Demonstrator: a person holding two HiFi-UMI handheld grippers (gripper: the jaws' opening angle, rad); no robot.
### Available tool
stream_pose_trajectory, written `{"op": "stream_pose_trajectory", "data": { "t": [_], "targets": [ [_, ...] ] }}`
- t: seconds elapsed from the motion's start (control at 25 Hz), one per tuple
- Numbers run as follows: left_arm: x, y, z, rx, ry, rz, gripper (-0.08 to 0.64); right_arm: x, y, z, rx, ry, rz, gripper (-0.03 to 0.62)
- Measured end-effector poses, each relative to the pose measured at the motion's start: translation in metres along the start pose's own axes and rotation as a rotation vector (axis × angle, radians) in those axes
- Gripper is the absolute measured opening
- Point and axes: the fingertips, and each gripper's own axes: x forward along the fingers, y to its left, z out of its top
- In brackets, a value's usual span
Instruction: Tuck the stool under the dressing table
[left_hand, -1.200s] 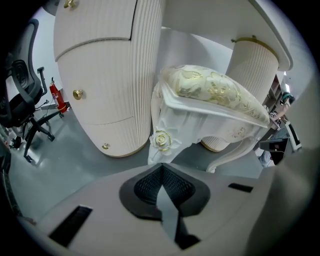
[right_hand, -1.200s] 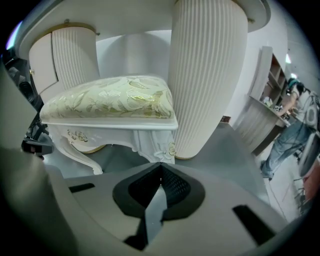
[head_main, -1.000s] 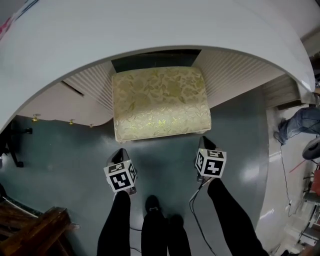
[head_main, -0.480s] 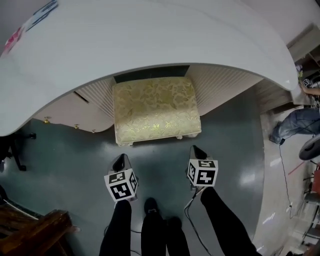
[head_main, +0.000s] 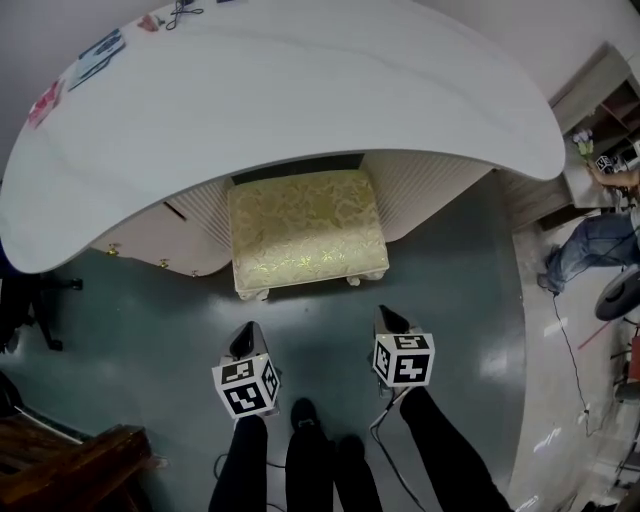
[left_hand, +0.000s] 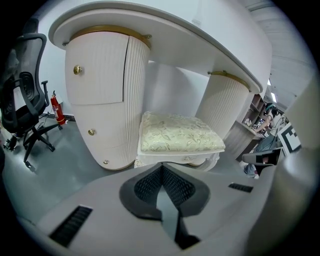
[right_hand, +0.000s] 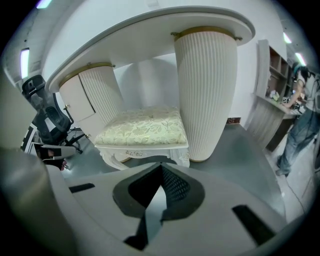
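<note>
While the stool (head_main: 305, 230) sits partly under the white counter (head_main: 300, 90), nothing holds it.
Just in front hang the left claw (head_main: 244, 337) and the right claw (head_main: 388, 318), each pressed together and pinching nothing.

The stool (head_main: 305, 228) has floral brocade cloth, pale gold with a soft sheen, over a smooth white-painted frame. The dressing table (head_main: 300, 90) has a smooth satin white top, ribbed pedestals and shiny brass-coloured knobs (left_hand: 77, 69). The grey-green floor (head_main: 460, 300) is glossy. The left gripper (left_hand: 161, 166) and right gripper (right_hand: 161, 166) are matt grey plastic with gridded black pads (left_hand: 146, 187).
</note>
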Motion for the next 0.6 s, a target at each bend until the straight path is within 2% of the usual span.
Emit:
{"op": "stream_pose_trajectory", "data": {
  "t": [0.28,0.6],
  "targets": [
    [-0.033,-0.010,0.000,0.012,-0.003,-0.012,0.008,-0.027,0.012,0.011,-0.058,-0.027,0.041,0.005],
    [-0.051,-0.015,-0.008,0.014,0.013,-0.025,0.008,-0.048,0.019,0.005,-0.059,-0.017,0.057,0.004]
  ]
}}
